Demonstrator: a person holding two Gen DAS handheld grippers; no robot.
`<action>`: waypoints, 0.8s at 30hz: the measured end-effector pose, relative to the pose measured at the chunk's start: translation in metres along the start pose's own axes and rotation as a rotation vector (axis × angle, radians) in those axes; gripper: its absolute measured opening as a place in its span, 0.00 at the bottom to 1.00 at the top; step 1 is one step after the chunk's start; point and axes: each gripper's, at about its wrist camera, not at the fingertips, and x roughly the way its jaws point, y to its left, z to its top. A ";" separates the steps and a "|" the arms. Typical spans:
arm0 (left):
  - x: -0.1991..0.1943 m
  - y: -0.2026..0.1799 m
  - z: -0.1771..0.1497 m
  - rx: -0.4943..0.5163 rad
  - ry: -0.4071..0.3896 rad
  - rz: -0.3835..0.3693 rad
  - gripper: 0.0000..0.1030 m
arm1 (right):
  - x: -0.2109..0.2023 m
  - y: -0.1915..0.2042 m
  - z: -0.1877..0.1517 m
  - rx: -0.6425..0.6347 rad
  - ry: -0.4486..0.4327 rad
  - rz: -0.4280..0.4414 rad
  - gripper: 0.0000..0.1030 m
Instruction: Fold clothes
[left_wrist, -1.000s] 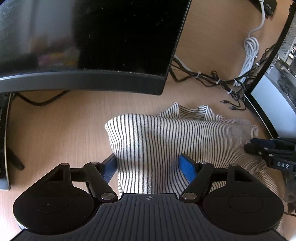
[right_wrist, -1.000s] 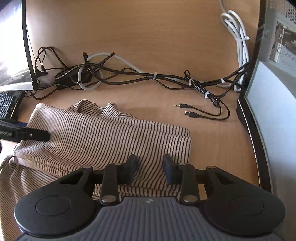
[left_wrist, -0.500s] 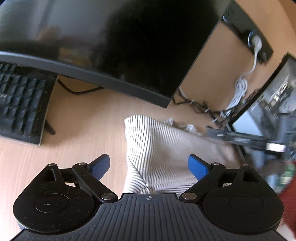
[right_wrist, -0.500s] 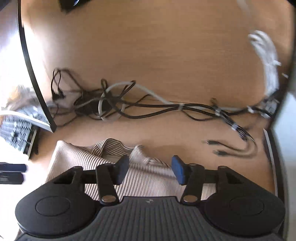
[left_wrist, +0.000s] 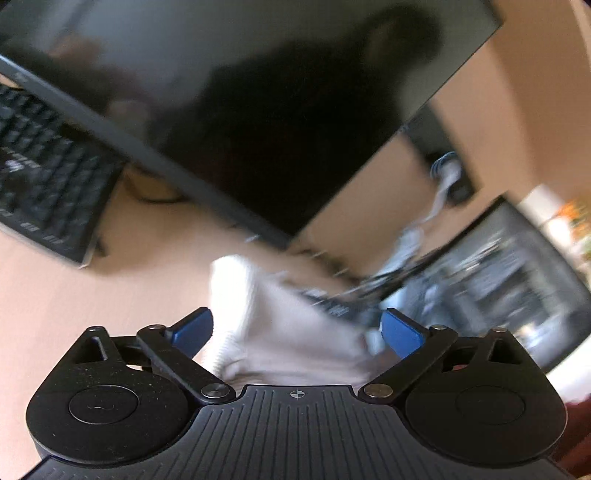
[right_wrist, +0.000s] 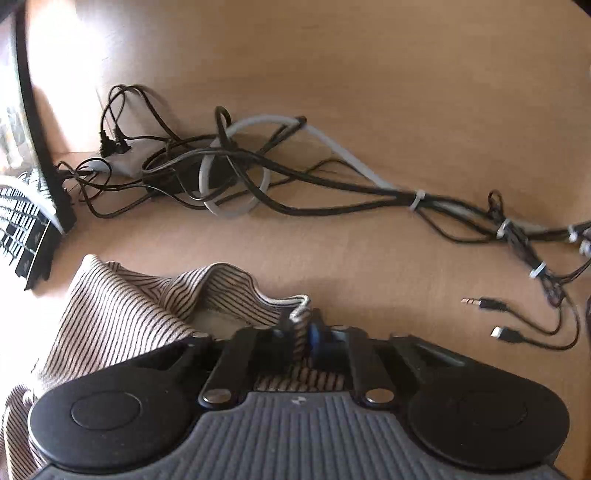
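Blur is smearing the left wrist view: my left hand-held gripper (left_wrist: 295, 328) is spreading its blue pads wide above the pale, soft garment (left_wrist: 291, 332), touching nothing. Right wrist view: I'm keeping the right hand-held gripper (right_wrist: 303, 332) pinched on the striped knit edge, which is lying rumpled on the wooden table (right_wrist: 369, 266) near tangled cables (right_wrist: 236, 177).

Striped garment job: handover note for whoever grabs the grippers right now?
Right gripper: shut on an edge of the striped garment, a fold of cloth pinched between the pads.
Left gripper: jaws opening, pads clear of the cloth, nothing held; its view is blurred.
Garment lies bunched on the wooden desk, between the keyboard and the loose cables.
Done: right-hand grip taken. How many folds are made cannot be told.
Left: probably take a second edge with the left gripper, fold over, and keep the cloth clear of the cables.
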 end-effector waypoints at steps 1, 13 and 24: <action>-0.003 -0.001 0.003 -0.003 -0.015 -0.023 0.99 | -0.016 0.004 0.002 -0.002 -0.034 0.010 0.05; -0.028 -0.015 0.027 0.086 0.051 -0.111 1.00 | -0.195 0.090 -0.115 -0.006 -0.035 0.125 0.05; -0.019 -0.018 -0.018 0.144 0.337 -0.072 1.00 | -0.253 0.088 -0.179 0.199 -0.001 0.064 0.67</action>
